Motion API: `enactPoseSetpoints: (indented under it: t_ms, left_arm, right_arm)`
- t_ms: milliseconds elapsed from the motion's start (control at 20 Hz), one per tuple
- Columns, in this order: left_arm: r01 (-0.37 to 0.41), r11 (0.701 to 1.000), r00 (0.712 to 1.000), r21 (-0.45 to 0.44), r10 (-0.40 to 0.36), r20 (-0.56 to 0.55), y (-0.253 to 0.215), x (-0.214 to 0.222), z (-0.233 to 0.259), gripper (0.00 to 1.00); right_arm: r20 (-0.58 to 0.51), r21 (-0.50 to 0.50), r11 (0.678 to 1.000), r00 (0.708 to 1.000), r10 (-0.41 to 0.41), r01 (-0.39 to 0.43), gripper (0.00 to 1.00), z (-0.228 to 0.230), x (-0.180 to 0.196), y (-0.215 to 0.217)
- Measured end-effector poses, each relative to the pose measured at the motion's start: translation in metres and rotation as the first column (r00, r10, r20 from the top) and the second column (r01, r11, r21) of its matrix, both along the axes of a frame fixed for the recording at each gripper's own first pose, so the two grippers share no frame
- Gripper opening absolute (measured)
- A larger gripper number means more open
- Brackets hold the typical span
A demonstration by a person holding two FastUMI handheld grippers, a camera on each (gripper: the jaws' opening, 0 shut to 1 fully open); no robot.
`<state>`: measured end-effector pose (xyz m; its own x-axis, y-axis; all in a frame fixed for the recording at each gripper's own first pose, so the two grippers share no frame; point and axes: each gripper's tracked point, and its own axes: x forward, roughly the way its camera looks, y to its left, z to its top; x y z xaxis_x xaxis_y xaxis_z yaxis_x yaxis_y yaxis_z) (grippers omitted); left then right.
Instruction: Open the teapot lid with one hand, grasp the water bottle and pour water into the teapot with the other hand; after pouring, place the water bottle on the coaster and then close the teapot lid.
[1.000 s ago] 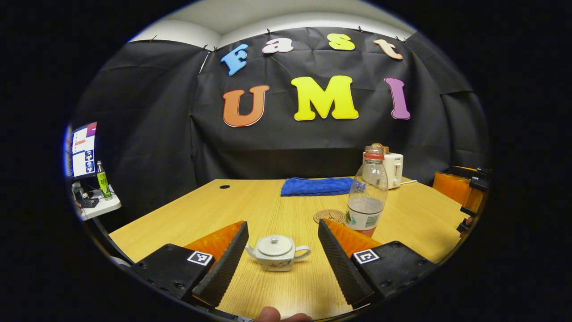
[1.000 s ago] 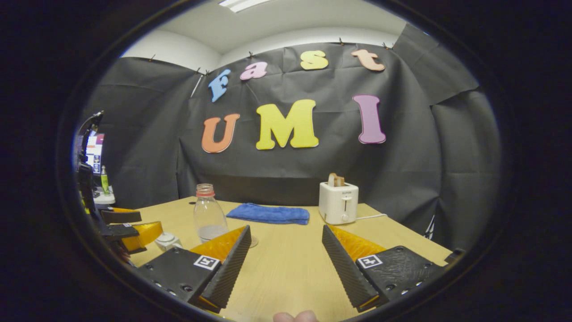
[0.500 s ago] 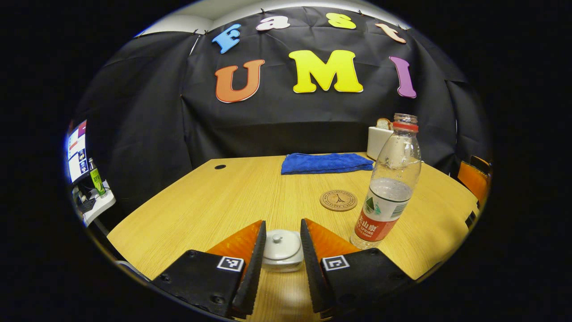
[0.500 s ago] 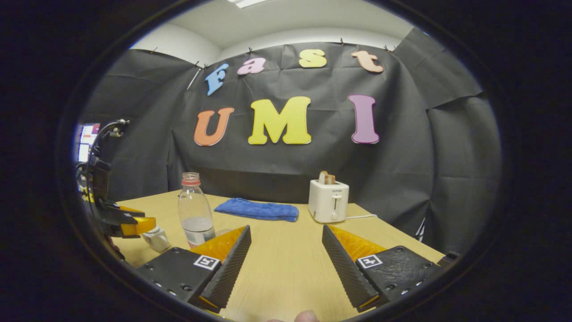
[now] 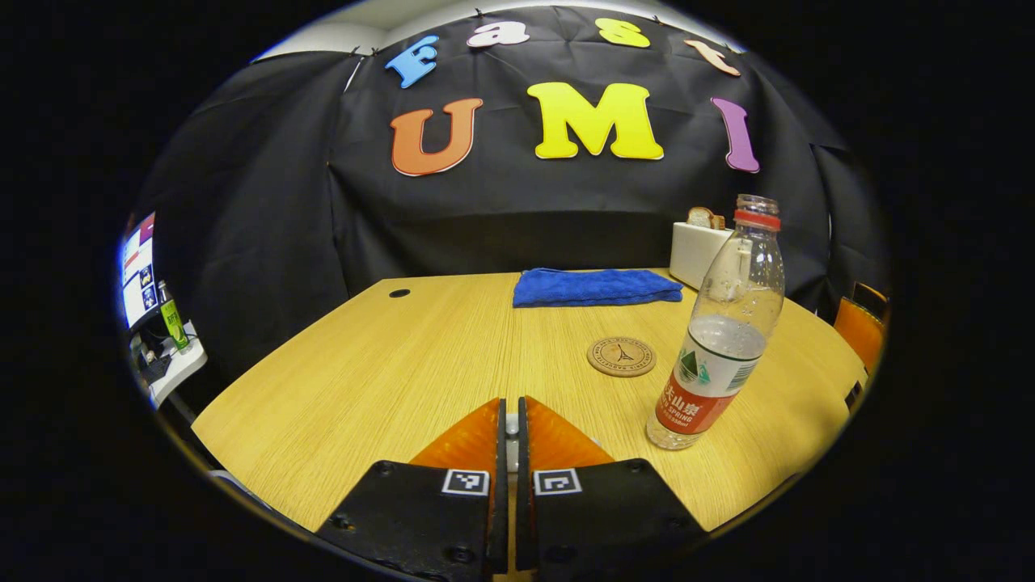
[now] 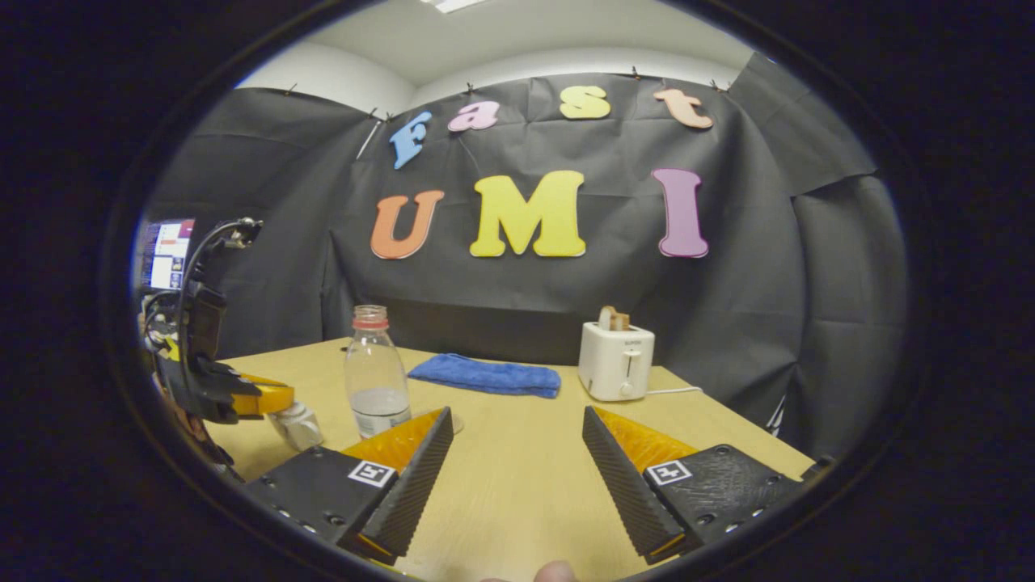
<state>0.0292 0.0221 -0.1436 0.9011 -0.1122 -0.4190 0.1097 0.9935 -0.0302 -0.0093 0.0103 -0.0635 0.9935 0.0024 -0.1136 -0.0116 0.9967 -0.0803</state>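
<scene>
In the left gripper view, the left gripper (image 5: 508, 428) had its 2 fingers drawn almost together, with a sliver of the pale lid knob (image 5: 507, 423) pinched between them; the teapot body lay hidden beneath the fingers. The water bottle (image 5: 718, 331) stood upright, uncapped, off to the right and slightly ahead, with the coaster (image 5: 621, 356) on the table (image 5: 388, 364) just left of it. One second earlier those fingers had been spread wide with the whole teapot between them; half a second earlier they were narrowing around the lid.

In the right gripper view, the right gripper (image 6: 517, 461) was wide open and held nothing. The bottle (image 6: 376, 373) stood ahead and left, its long axis vertical, so the coming grasp probably needed a leftward reach. The teapot (image 6: 297, 424) sat farther left under the other gripper's tip (image 6: 263, 399). The framing had shifted slightly since the earlier frames.
</scene>
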Motion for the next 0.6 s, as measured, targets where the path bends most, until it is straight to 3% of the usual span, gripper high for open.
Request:
enactPoseSetpoints:
  t_ms: [300,600]
  left_arm:
    - [0.023,0.995,0.995,-0.095,-0.014,0.098,0.005,-0.007,0.043,0.03]
    - [0.015,0.991,0.985,-0.136,0.009,0.171,0.021,-0.02,0.069,0.03]
  right_arm:
    - [-0.051,0.019,0.988,0.987,0.155,-0.154,0.97,-0.013,0.003,0.049]
    - [-0.124,0.042,0.97,0.962,0.242,-0.239,0.96,-0.038,0.024,0.094]
